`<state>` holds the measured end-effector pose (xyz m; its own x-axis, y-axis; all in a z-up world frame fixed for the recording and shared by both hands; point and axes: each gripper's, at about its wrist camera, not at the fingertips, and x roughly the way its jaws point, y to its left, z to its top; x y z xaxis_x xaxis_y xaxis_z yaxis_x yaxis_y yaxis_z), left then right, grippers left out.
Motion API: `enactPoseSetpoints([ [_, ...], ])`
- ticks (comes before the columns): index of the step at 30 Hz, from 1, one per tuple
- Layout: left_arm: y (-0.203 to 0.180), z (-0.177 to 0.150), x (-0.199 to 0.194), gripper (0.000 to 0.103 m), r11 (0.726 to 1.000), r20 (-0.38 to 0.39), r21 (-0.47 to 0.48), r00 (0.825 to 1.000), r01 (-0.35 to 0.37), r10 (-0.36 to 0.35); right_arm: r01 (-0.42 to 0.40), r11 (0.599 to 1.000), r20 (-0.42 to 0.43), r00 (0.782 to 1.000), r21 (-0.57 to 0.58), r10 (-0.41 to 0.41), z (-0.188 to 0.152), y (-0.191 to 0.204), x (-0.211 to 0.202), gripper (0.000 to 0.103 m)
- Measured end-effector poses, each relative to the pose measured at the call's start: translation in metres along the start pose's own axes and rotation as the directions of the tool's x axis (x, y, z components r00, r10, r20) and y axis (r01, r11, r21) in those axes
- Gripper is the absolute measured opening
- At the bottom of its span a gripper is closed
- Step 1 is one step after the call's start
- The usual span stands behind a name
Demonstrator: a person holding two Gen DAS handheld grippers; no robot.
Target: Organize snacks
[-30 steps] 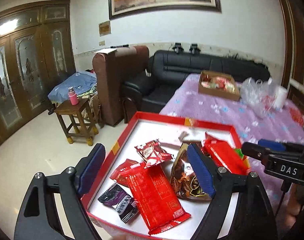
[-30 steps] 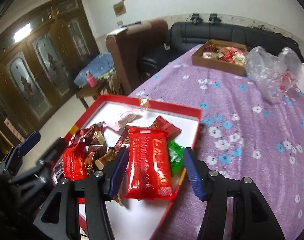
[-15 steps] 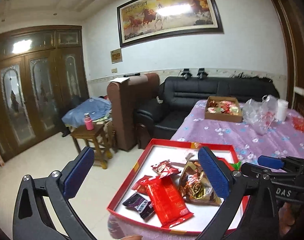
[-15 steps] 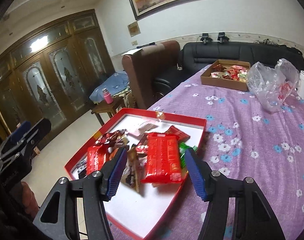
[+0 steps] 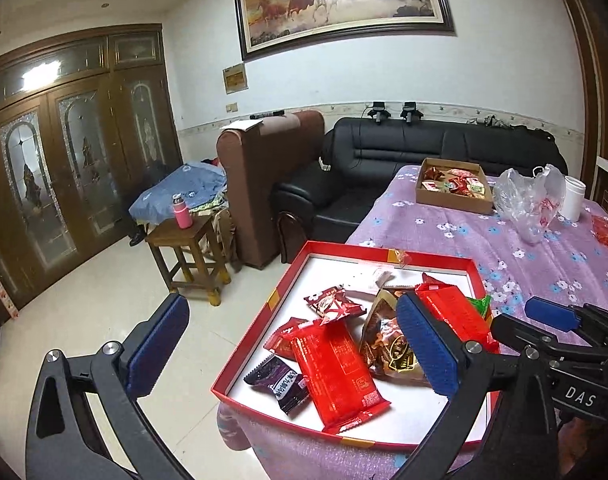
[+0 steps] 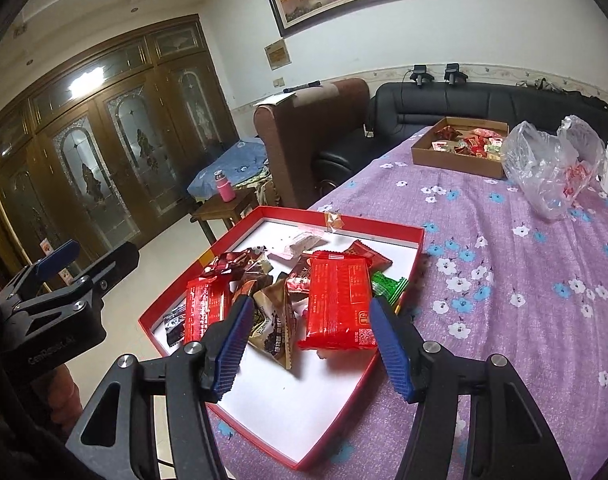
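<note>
- Snacks lie heaped in a shallow red tray (image 6: 417,240) with a white floor, which sits at the near left corner of a table (image 6: 523,280) covered in a purple flowered cloth; one corner of the tray juts past the table edge.
- Seen from the right wrist camera, a big red packet (image 6: 337,300) lies on top of the heap at about 12 o'clock from the right gripper (image 6: 307,346), with a green packet (image 6: 387,286) just beside it at 2 o'clock.
- A second red packet (image 6: 204,308) lies at 10 o'clock, a brown foil bag (image 6: 274,320) sits between the two red ones, and a small dark purple packet (image 6: 174,322) lies at the tray's left rim.
- The right gripper hangs above the near part of the tray with its blue pads parted and nothing between them; it grips no packet.
- The left gripper (image 5: 292,354) is spread wide, one pad over the floor and the other over the tray, and it is empty as well.
- In the left wrist view the long red packet (image 5: 335,368) lies at 12 o'clock, the purple one (image 5: 280,382) touching its left side, and a small red-and-white wrapper (image 5: 333,304) lies further in.
- At 1 o'clock on the far side of the table stands a brown cardboard box (image 6: 455,158) of more sweets, with a crumpled clear plastic bag (image 6: 551,164) just to its right.
- A black sofa (image 5: 423,156) lines the far wall behind the table.
</note>
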<state>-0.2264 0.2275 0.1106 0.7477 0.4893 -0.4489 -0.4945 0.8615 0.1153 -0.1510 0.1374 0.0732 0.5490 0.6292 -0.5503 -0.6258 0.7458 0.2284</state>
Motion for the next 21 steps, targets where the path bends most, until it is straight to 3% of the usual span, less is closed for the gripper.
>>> enactPoseSetpoints([
  [16,0.007,-0.002,0.010,0.103,1.000,-0.035,-0.021,0.999,0.011,-0.011,-0.001,1.000,-0.015,1.000,-0.020,0.000,0.001,0.005,0.006,0.062],
  [21,0.005,-0.005,0.010,0.103,0.998,-0.030,-0.029,0.998,0.056,-0.057,-0.002,1.000,-0.020,1.000,-0.025,0.002,0.001,0.007,0.008,0.062],
])
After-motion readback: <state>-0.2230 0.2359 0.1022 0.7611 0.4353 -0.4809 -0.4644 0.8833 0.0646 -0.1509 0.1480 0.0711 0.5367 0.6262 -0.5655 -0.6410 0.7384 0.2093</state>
